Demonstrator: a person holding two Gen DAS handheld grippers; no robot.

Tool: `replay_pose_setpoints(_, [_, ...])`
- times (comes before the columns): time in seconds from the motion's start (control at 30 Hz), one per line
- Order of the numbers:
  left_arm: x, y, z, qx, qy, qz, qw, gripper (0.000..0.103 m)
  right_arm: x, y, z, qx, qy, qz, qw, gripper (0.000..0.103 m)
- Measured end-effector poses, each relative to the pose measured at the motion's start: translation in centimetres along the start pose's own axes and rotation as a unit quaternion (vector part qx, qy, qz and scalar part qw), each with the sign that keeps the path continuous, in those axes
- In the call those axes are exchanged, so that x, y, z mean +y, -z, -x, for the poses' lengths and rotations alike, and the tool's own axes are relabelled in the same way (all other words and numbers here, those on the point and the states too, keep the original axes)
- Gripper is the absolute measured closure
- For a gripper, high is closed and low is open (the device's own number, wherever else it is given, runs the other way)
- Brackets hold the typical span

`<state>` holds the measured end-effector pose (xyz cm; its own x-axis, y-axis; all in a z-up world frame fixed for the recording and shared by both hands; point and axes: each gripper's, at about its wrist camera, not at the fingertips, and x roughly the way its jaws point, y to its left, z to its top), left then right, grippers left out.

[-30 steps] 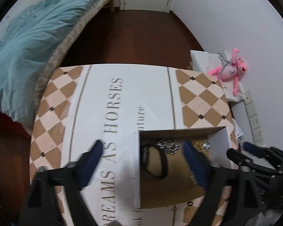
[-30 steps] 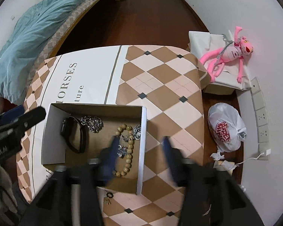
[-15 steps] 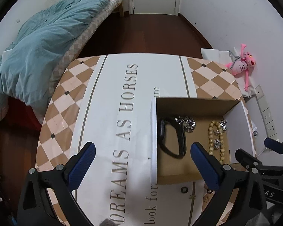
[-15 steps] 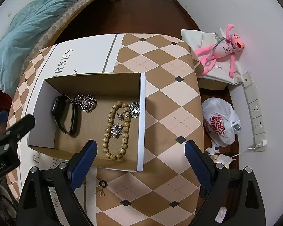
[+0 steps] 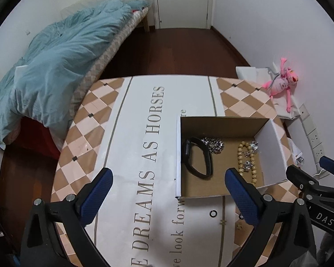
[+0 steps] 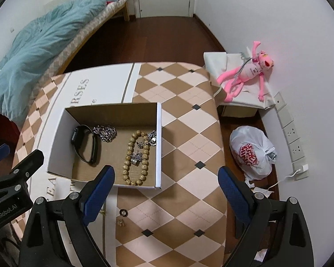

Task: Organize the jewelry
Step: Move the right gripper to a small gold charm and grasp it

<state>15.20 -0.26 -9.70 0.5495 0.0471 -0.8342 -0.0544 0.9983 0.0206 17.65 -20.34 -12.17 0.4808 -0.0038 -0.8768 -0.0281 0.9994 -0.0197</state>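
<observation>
Both released, nothing between the blue pads — left hand-held gripper (image 5: 167, 193) over the printed white strip of the table (image 6: 189, 133), right hand-held gripper (image 6: 165, 189) over the near edge of the open cardboard box (image 6: 159, 142). In the box: black watch band (image 6: 84, 143), silver chain (image 6: 105, 132), wooden bead bracelet (image 6: 137, 158), small silver pieces (image 6: 152, 138). A small dark ring (image 6: 123, 212) and a tiny gold piece (image 6: 121, 222) lie on the table just in front of the box.

Open-topped cardboard box (image 6: 159, 142) on checked surface (image 6: 189, 138), holding black wristband (image 6: 85, 143), silver chain (image 6: 105, 132), wooden bead bracelet (image 6: 135, 158); small black ring (image 6: 123, 212) lying outside; right claw (image 6: 165, 197) spread wide, empty.
</observation>
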Motion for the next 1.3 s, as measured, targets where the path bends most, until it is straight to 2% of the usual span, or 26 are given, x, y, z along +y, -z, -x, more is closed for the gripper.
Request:
replay_pose_setpoints(0.43, [-0.3,0.9,7.0,-0.056,0.024,-0.001,0.9982,0.0,-0.5,1.8,8.5,-0.083,-0.005,-0.012,0.996,0.008])
replay_pose_setpoints(0.53, [-0.4,1.2,8.1,-0.063,0.03,-0.001,0.9975,0.0,-0.5,2.1,9.9,-0.095,-0.007,-0.013,0.995,0.008])
replay_pose_setpoints(0.7, [-0.2,1.8,8.4,-0.066,0.016,0.006,0.9977,0.0,-0.7,2.8,10.4,-0.094,-0.019,-0.019,0.995,0.008])
replay_pose_setpoints(0.83, [0.2,3.0,6.7,-0.059,-0.005,0.003,0.9983,0.0,-0.7,4.3,7.5,-0.054,-0.032,-0.021,0.998,0.008])
replay_pose_setpoints(1.0, [1.0,6.1,2.1,-0.011,-0.042,0.003,0.9991,0.0,0.0,7.8,1.1,0.006,-0.07,-0.037,0.997,0.011])
replay_pose_setpoints(1.07, [1.2,7.2,0.4,0.011,-0.049,0.002,0.9987,0.0,0.6,9.2,-1.6,0.029,-0.09,-0.041,0.995,0.027])
replay_pose_setpoints(1.27, [2.2,9.5,-2.8,0.051,-0.069,0.003,0.9963,0.0,3.3,11.5,-5.7,0.033,-0.101,-0.022,0.994,0.046])
replay_pose_setpoints(1.3, [2.3,9.7,-3.1,0.055,-0.07,0.004,0.9961,0.0,3.5,11.6,-5.9,0.031,-0.098,-0.018,0.995,0.046])
